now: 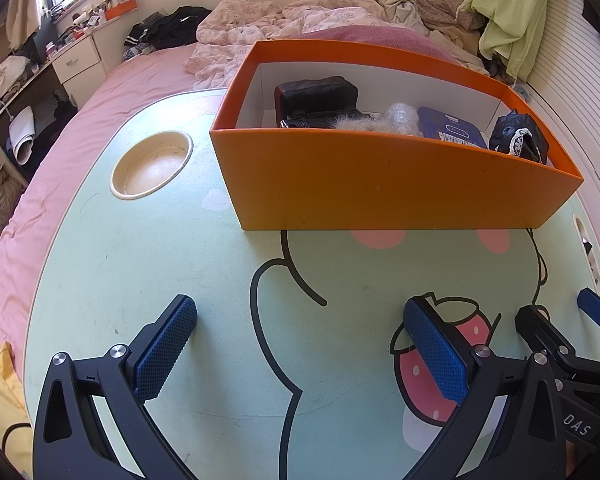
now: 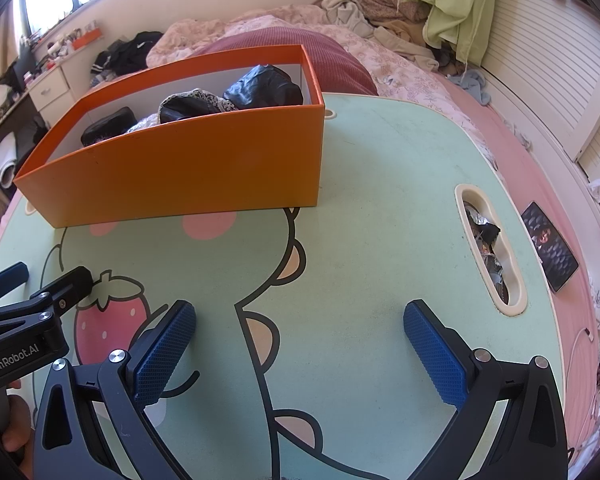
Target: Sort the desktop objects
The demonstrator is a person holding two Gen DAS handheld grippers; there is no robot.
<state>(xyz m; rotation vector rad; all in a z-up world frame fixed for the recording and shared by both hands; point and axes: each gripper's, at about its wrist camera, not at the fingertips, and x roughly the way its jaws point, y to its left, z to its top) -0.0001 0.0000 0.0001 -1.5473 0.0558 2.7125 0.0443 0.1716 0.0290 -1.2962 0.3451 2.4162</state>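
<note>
An orange box [image 1: 364, 176] stands at the far side of the green cartoon lap table [image 1: 148, 264]. Inside it lie a black case [image 1: 316, 94], a grey fluffy item [image 1: 356, 123], bubble wrap [image 1: 400, 118], a blue card pack [image 1: 452, 132] and a black lace-trimmed pouch [image 1: 518, 138]. My left gripper [image 1: 300, 344] is open and empty over the table near its front. My right gripper [image 2: 300, 348] is open and empty, to the right of the left one. The box [image 2: 196, 172] also shows in the right wrist view, with the black pouch [image 2: 264, 90] in it.
A round cup recess [image 1: 152, 164] sits at the table's left. A slot [image 2: 490, 246] on the right holds scraps. A phone [image 2: 550, 246] lies on the pink bed beside the table. Bedding and clothes are piled behind the box. A desk stands far left.
</note>
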